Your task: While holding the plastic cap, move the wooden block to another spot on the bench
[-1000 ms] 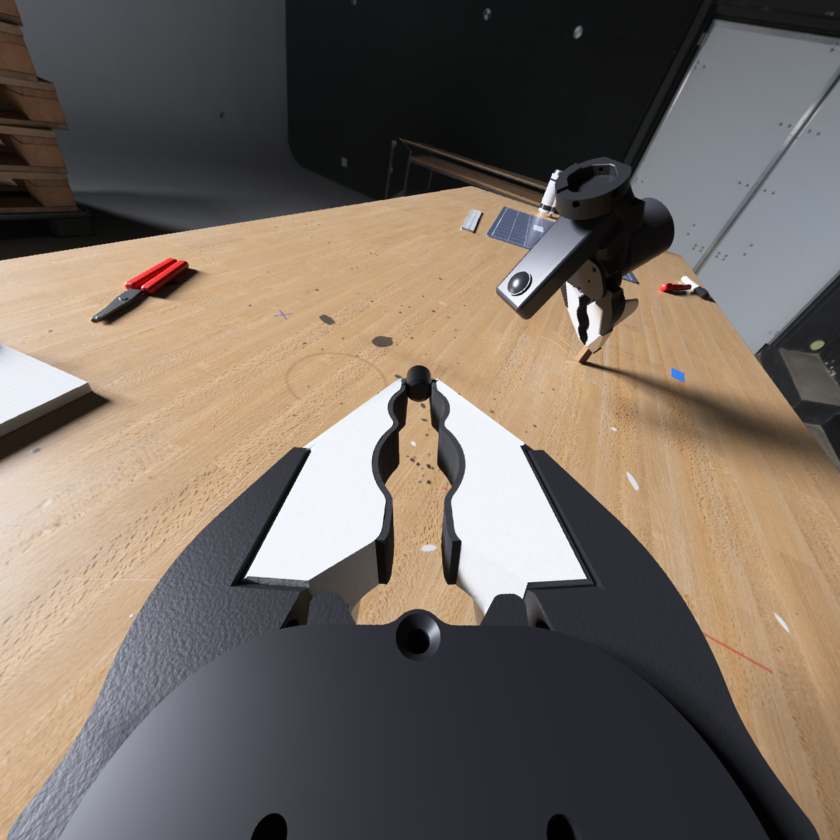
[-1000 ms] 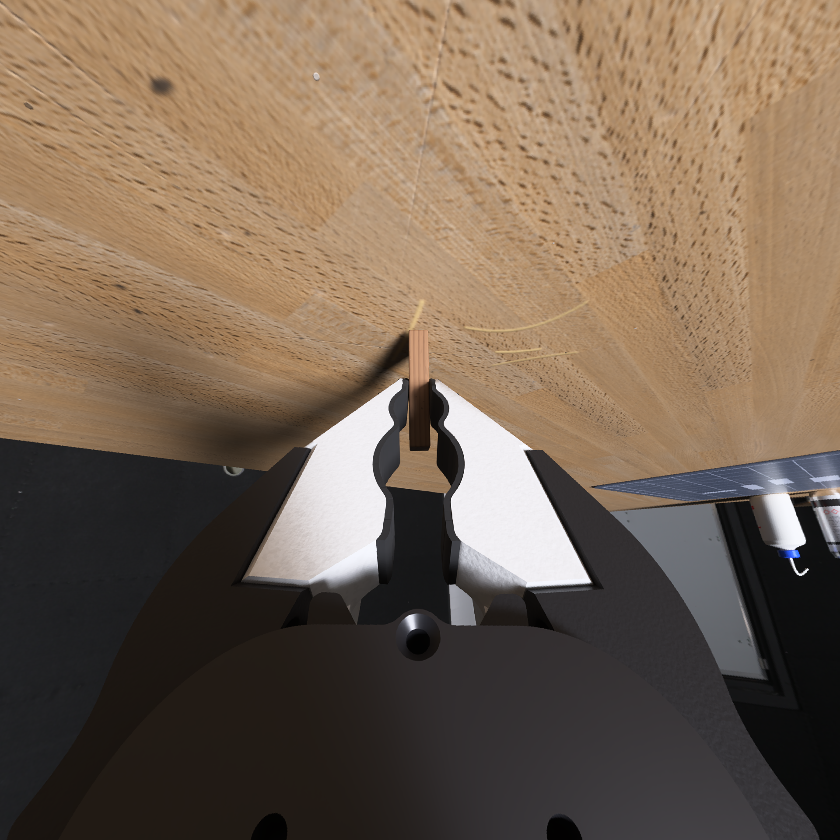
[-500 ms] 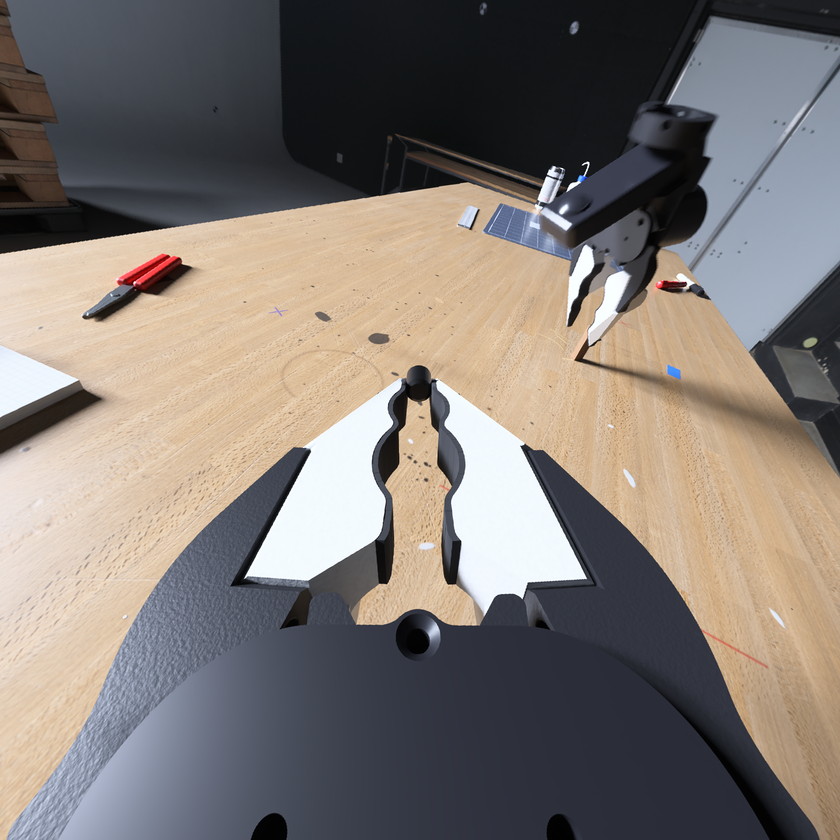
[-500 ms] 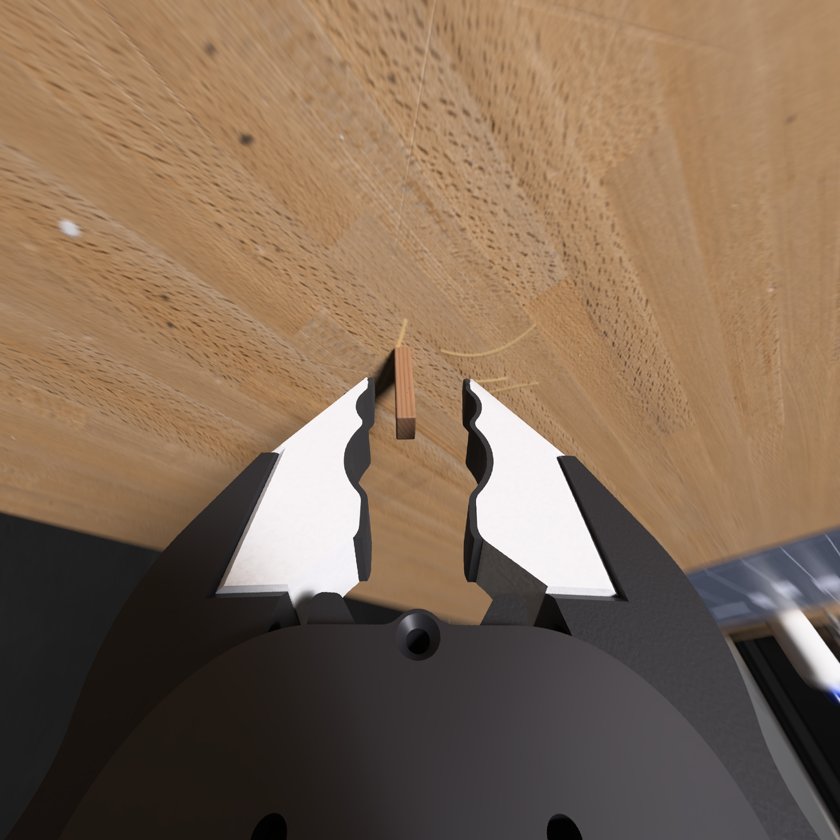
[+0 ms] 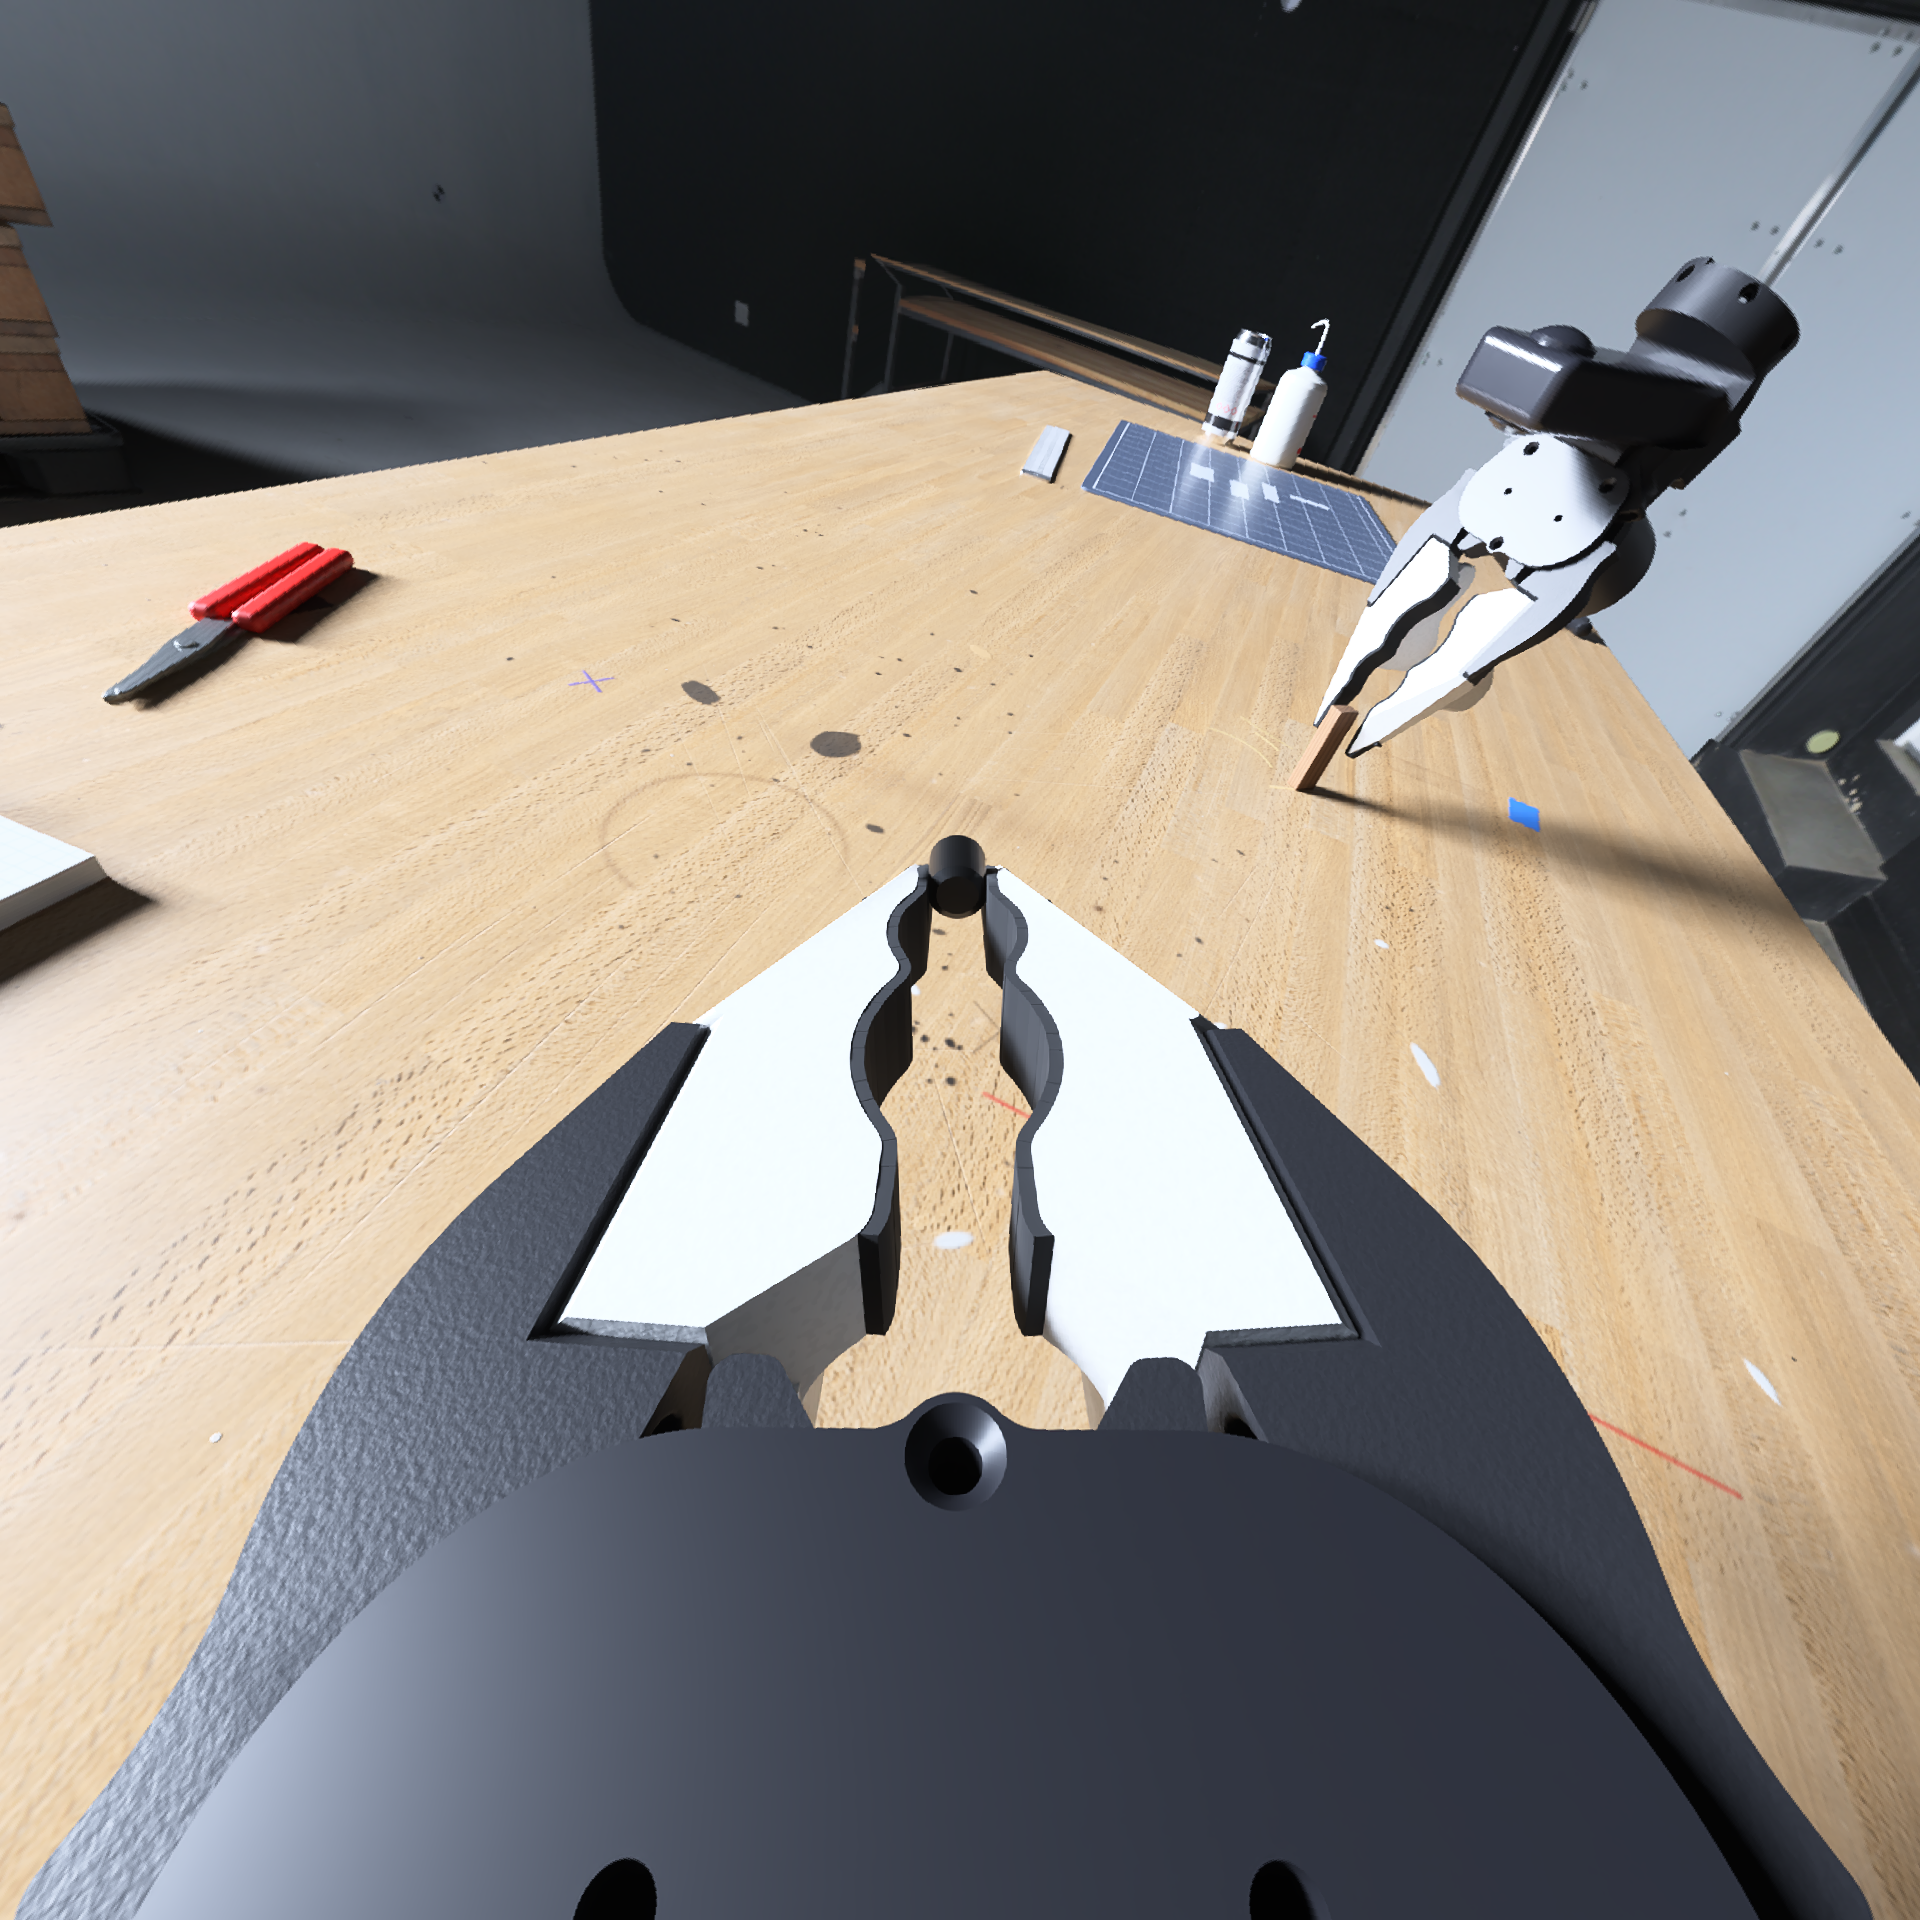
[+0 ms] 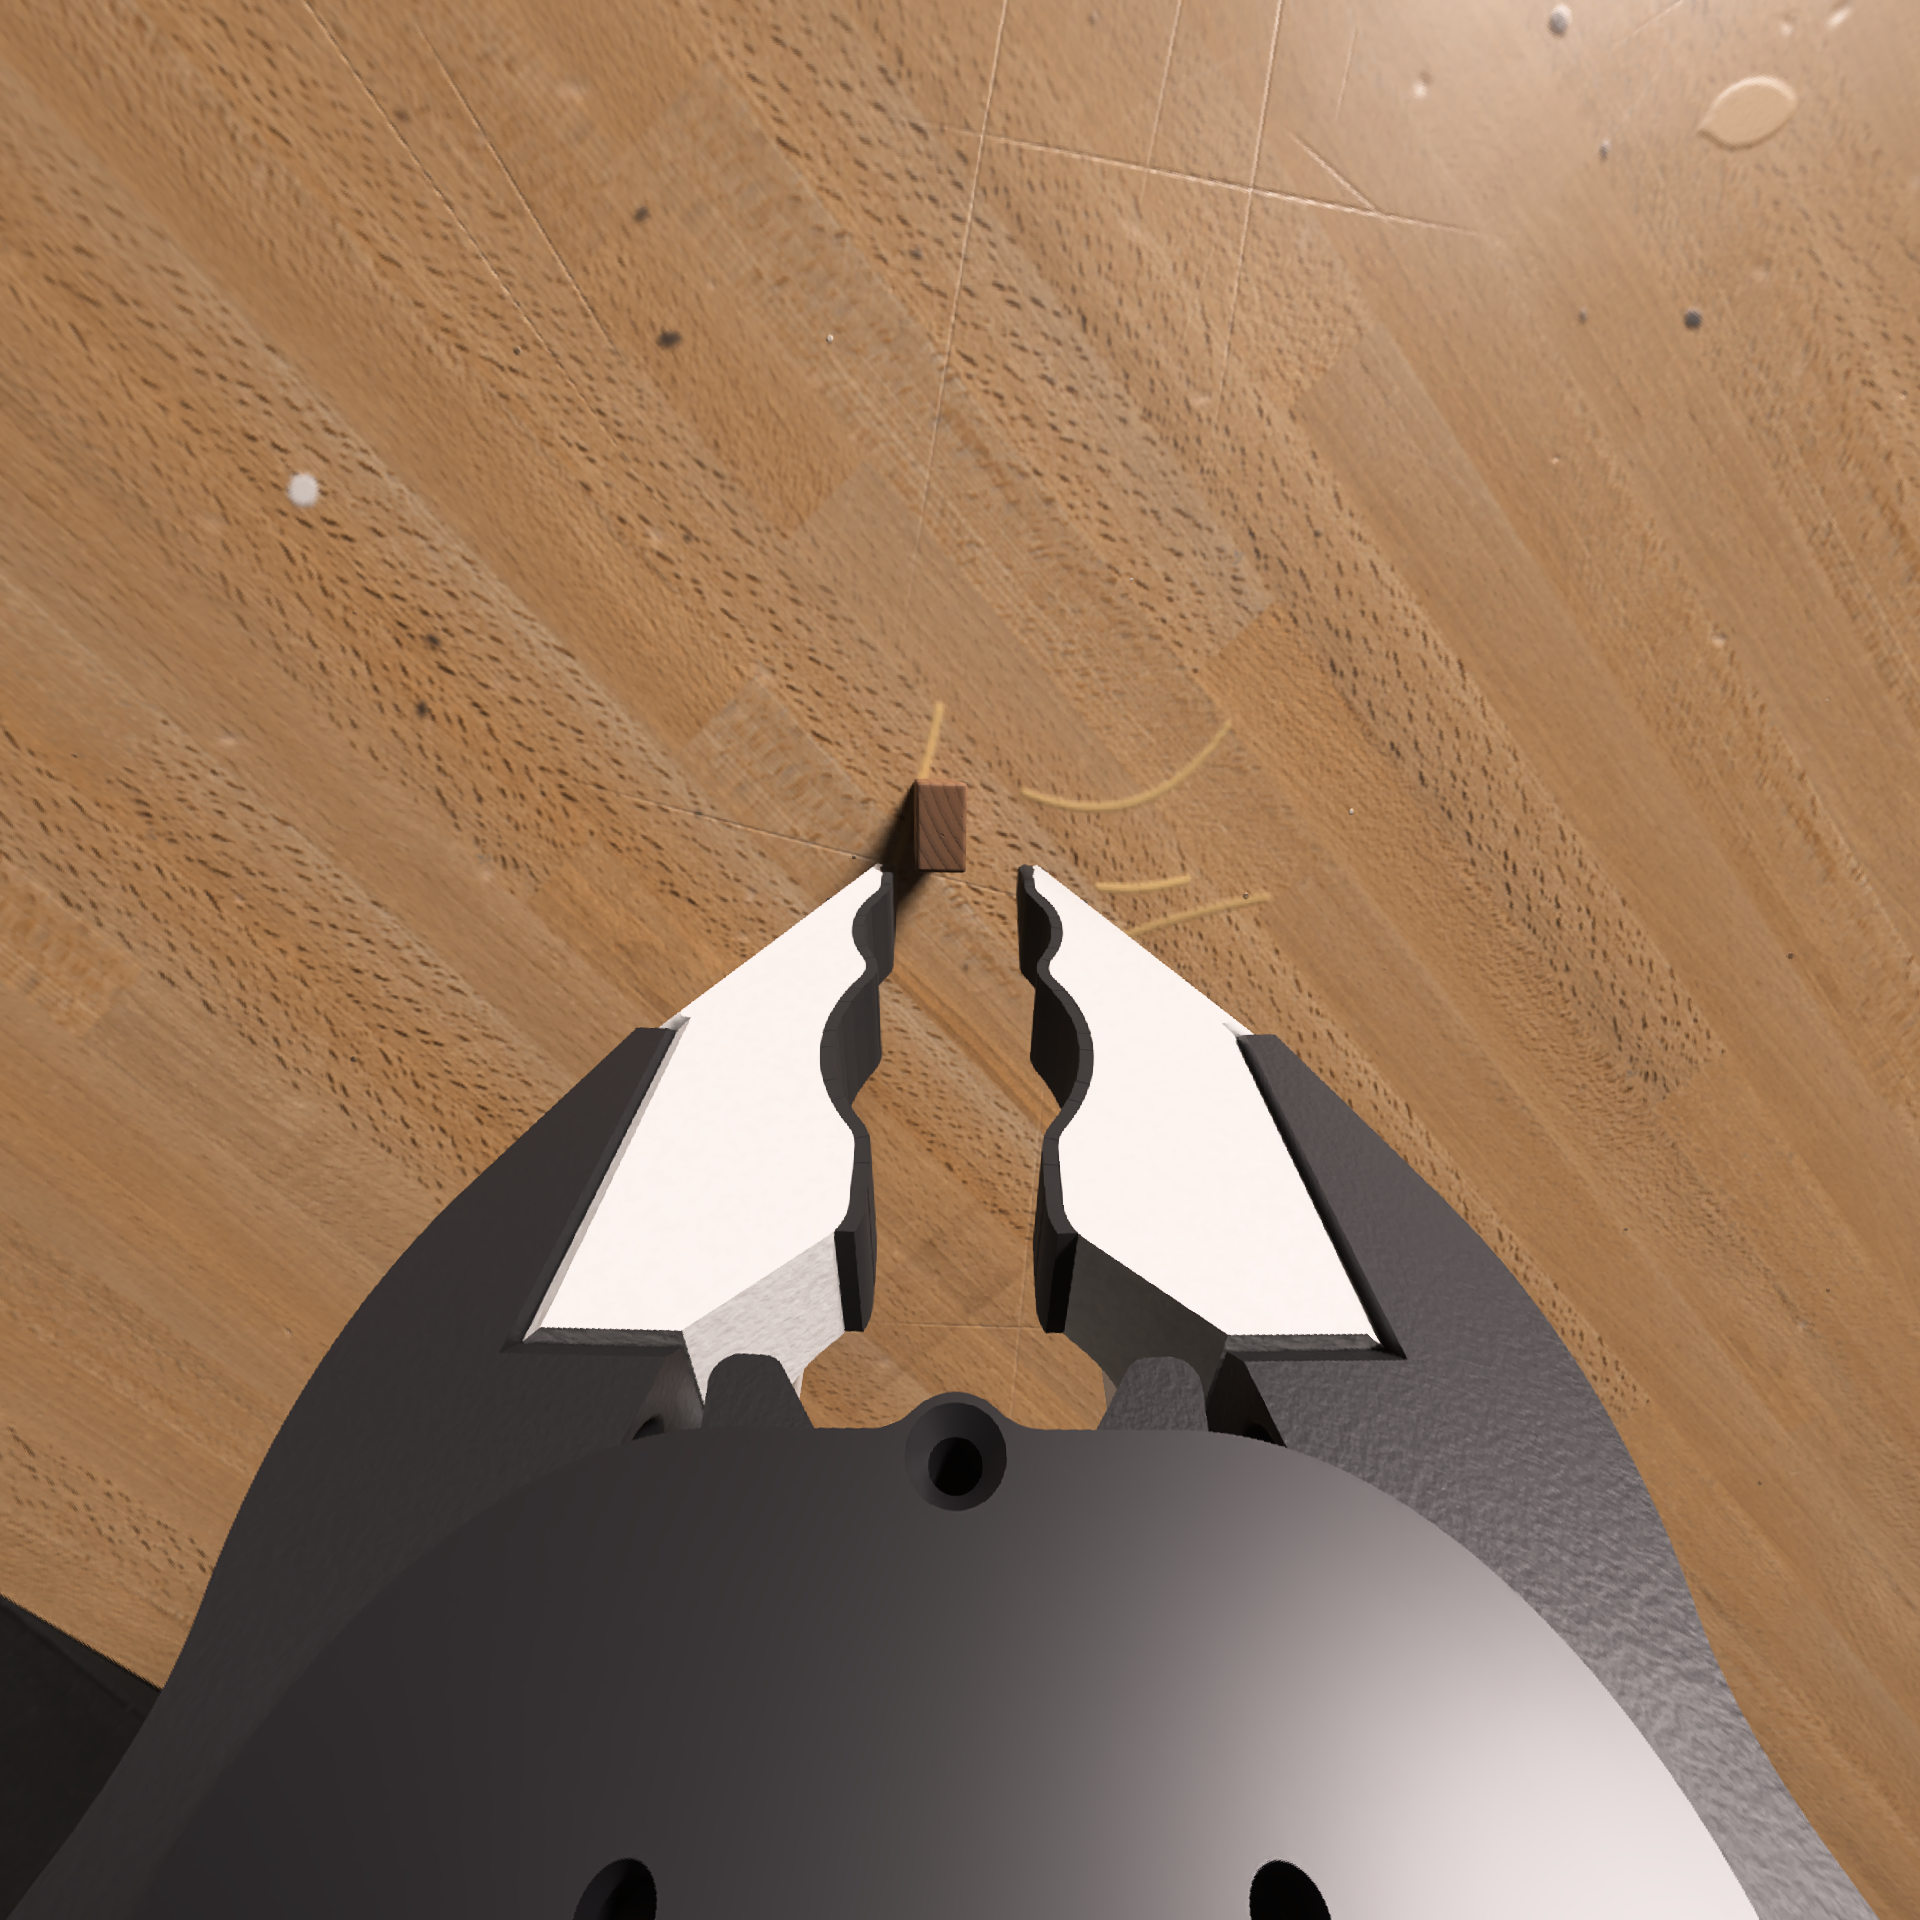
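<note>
Wooden block [image 5: 1320, 750] stands on end on the desk [image 5: 520, 935], tilted, near the desk's right edge, clear of both white fingers [image 5: 1371, 644] of the right tool [image 5: 1342, 732], which hangs just above it with jaws parted to a moderate gap. From the right wrist view the block [image 6: 939, 827] shows end-on just past the fingertips, nearer the left one; right tool [image 6: 954, 878] grips nothing. A second ago that tool was clamped on the block; half a second ago the jaws had parted with the block between them; now the tool is drawn back higher and the block sits alone. Plastic cap [image 5: 956, 877], small, black, is pinched at the very tips of the left tool [image 5: 956, 891], jaws narrow, held above the mid-desk; that grip is unchanged across the frames. Open room: wide bare wood left and ahead of the cap, and between cap and block. A small blue square mark [image 5: 1523, 814] lies right of the block, toward the edge. Farther out: red-handled pliers [image 5: 234, 618] far left, white pad [image 5: 36, 878] at the left border, blue gridded mat [image 5: 1236, 499] at the far end with a grey bar [image 5: 1045, 453] beside it, a white squeeze bottle [image 5: 1288, 410] and a metal canister [image 5: 1238, 387] behind the mat at the far edge.
</note>
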